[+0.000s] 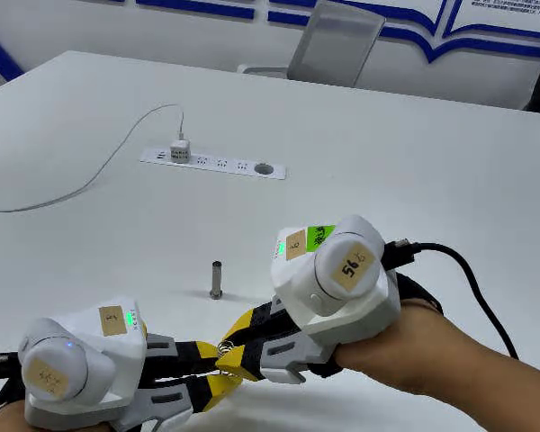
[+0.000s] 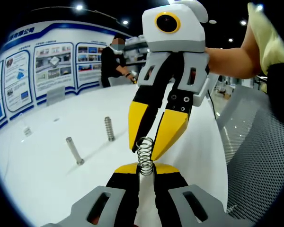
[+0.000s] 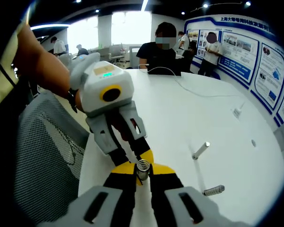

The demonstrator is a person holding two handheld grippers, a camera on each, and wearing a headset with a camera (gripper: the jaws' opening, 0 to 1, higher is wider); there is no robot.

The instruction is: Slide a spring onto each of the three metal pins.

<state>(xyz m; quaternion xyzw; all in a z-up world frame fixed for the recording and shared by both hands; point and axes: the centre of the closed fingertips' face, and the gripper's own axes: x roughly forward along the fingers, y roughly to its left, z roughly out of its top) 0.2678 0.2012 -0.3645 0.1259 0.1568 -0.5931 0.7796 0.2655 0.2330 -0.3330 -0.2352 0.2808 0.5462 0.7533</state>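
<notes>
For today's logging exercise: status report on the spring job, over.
Both shut on one spring: left gripper, right gripper. Beyond, bare pin beside sprung pin. Nothing between.

Unclear handwritten digits: sticker (image 1: pixel 354 264), right tool (image 1: pixel 225 355)

- You hold two grippers: the left gripper (image 2: pixel 144 171) and the right gripper (image 3: pixel 142 171), tips meeting at the table's (image 1: pixel 405 162) near edge.
- You have two springs: the gripped spring (image 2: pixel 144 155) pinched between those tips, and the fitted spring (image 2: pixel 109 130) round a pin.
- You see two upright pins: the bare pin (image 1: pixel 217 280) and the covered pin (image 2: pixel 107 119), both back from the near edge.
- One power strip (image 1: pixel 214 163) lies mid-table, with one white charger (image 1: pixel 180 149) and one cable (image 1: pixel 97 169).
- One chair (image 1: pixel 336 42) stands at the far edge.
- At least four other people (image 3: pixel 163 47) show in the right gripper view.
</notes>
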